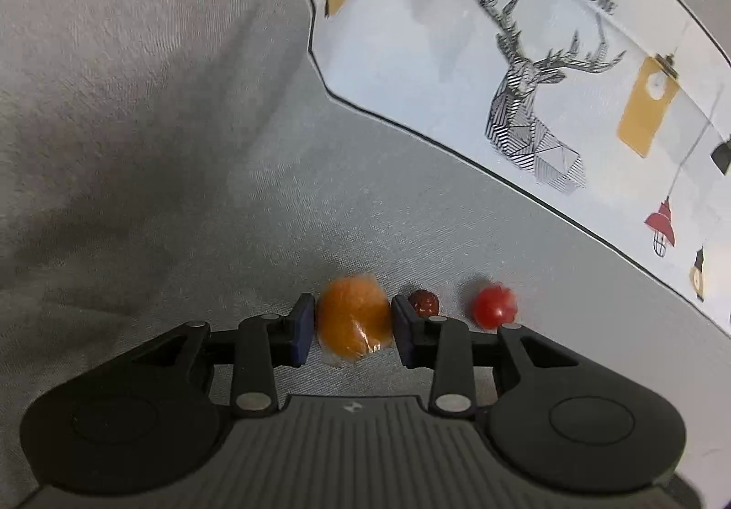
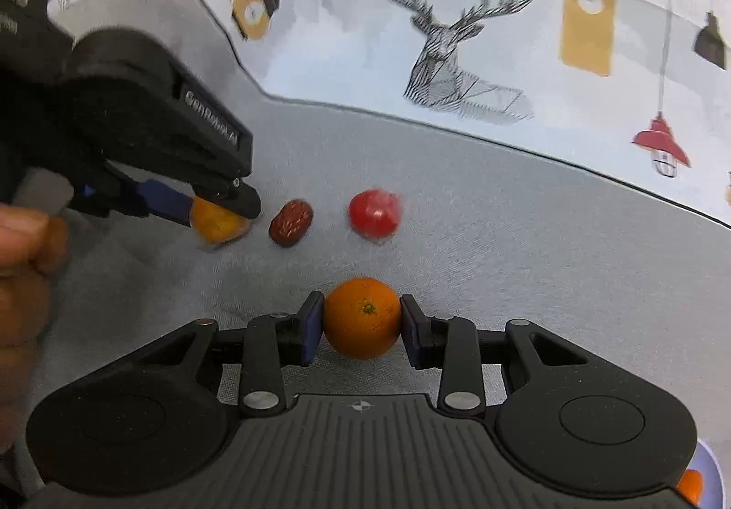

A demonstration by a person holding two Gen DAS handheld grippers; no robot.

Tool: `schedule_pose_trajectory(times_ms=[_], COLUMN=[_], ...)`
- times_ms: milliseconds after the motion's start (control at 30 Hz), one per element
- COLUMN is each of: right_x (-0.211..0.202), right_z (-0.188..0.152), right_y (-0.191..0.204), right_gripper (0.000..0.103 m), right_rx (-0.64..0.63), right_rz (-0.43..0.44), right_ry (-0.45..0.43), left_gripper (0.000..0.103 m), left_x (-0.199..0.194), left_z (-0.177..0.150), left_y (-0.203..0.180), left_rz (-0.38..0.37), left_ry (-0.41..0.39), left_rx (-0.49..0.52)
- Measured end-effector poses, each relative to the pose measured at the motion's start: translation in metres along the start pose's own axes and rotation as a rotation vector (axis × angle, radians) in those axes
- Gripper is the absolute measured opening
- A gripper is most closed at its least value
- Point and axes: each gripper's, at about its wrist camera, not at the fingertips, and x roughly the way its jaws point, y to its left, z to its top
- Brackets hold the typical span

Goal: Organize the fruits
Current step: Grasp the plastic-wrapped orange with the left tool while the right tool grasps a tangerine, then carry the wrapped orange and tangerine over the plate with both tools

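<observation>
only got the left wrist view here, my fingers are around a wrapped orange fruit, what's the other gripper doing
Observer: The right gripper is shut on a bare round orange with a green stem scar, pads against both sides.
Operator: is that orange near my row of fruit
Observer: It sits nearer the right camera than the row, in front of the gap between the wrinkled dark red date and the shiny red cherry tomato.
Operator: anything else i can't see
Observer: A person's hand shows at the left edge of the right wrist view, behind your left gripper, and a further orange thing peeks out at the bottom right corner; what it is I cannot tell.
</observation>
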Motion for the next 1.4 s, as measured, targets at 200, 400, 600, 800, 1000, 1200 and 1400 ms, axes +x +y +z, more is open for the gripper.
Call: schedule_pose_trajectory(times_ms=[200, 400, 600, 800, 1000, 1200, 1400], right_x=[-0.064, -0.147, -0.182, -0.188, -0.193, -0.191, -0.189], right_z=[0.008, -0.008, -0.071, -0.102, -0.117, -0.126, -0.125], right_y=[-0.026, -0.057, -0.098, -0.141, -0.169, -0.173, -0.163], right_gripper=[0.037, 0.037, 0.037, 0.036, 0.037, 0.037, 0.037], right_rx=[0.08, 0.125, 0.231, 0.325, 0.332, 0.288, 0.221], right_rz=[-0.026, -0.075, -0.132, -0.178, -0.239, -0.244, -0.242], right_ry=[-0.062, -0.184, -0.232, -0.16, -0.146, -0.131, -0.13], left_gripper=[0.039, 0.04, 0.039, 0.039, 0.04, 0.04, 0.04], left_x=[-0.054, -0.138, -0.138, -0.121, -0.1, -0.096, -0.089], left_z=[-0.014, -0.054, -0.136, -0.151, -0.148, -0.156, -0.186], left_y=[-0.014, -0.037, -0.038, -0.058, -0.063, -0.076, -0.114], left_rz=[0.054, -0.053, -0.176, -0.206, -0.188, -0.265, -0.301], left_ry=[-0.113, -0.264, -0.226, -0.142, -0.084, -0.072, -0.031], left_rx=[0.116, 0.244, 0.264, 0.308, 0.316, 0.369, 0.587])
